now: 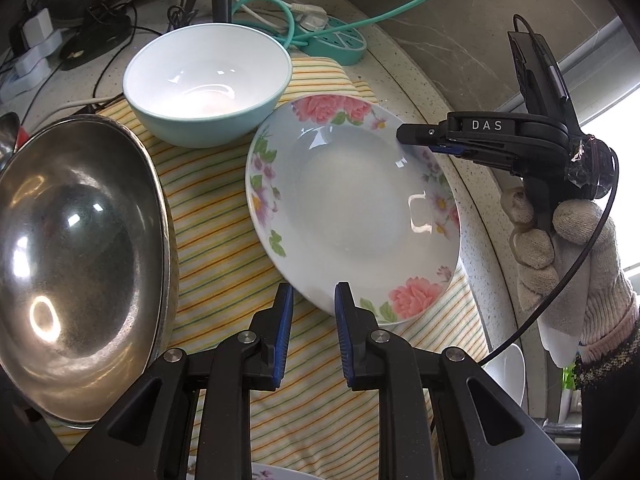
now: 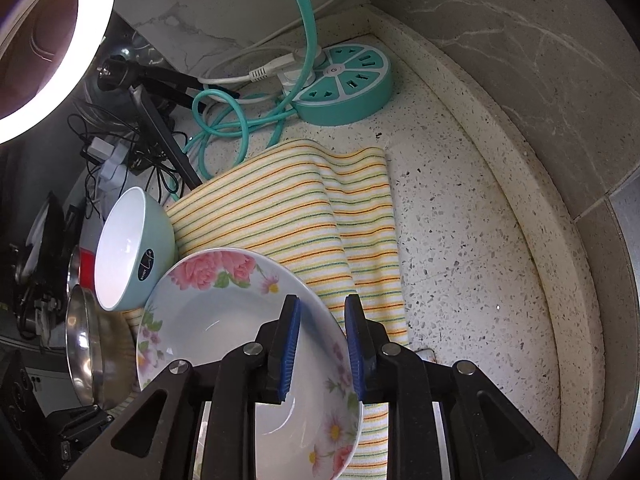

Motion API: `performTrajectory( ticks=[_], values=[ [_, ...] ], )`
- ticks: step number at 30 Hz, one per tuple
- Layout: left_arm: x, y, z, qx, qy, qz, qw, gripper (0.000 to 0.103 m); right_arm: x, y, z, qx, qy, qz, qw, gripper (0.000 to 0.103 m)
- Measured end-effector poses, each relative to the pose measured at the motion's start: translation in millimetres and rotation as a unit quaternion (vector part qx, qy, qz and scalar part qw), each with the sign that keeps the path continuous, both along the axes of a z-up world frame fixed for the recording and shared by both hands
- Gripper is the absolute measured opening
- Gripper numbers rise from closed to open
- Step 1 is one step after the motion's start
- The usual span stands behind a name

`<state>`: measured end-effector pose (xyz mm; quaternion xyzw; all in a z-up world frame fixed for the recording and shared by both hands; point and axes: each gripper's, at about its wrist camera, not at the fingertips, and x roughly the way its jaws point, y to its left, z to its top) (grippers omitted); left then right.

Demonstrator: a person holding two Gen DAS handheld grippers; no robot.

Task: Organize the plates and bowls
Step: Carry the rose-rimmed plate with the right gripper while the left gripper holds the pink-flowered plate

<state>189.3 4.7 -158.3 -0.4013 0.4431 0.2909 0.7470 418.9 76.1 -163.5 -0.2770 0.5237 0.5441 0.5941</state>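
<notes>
Plate (image 1: 352, 216) lies at the centre of the left wrist view, a floral one resting on the striped cloth (image 1: 224, 248), with its near rim at about 6 o'clock reaching between the blue pads of the left claw (image 1: 311, 304). That claw stands open and holds nothing. The right claw (image 2: 323, 320) comes in from 3 o'clock in the left view; in its own view the plate's rim passes between its two pads, one inside the dish and one outside, with a gap visible on both sides, so it straddles the rim without yet pinching it. A white-and-teal bowl (image 1: 206, 80) sits at 11 o'clock, just beside the plate's far rim, and a steel bowl (image 1: 76, 264) fills 9 o'clock, well to the left on the same cloth. A teal power hub (image 2: 344, 88) and its cords lie at 12 o'clock on the speckled tabletop (image 2: 472, 260). The step in hand looks like taking hold of the plate by its edge. Next the right claw would need to close firmly on the rim, then lift without knocking the bowl; the glazed rim may slip if the pinch is shallow.
</notes>
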Motion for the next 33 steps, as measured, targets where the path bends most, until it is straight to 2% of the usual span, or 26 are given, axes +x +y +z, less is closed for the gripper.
performTrajectory(
  ticks=[23, 33],
  values=[
    [0.1, -4.3, -1.1, 0.000, 0.000, -0.024, 0.9997, 0.018, 5.0, -31.4, 3.4, -0.001, 0.006, -0.022, 1.000, 0.016],
    [-6.7, -6.1, -3.1, -0.017, 0.005, -0.043, 0.9989, 0.018, -1.3, -46.8, 6.6, -0.009, 0.010, -0.029, 0.999, 0.016]
  ],
)
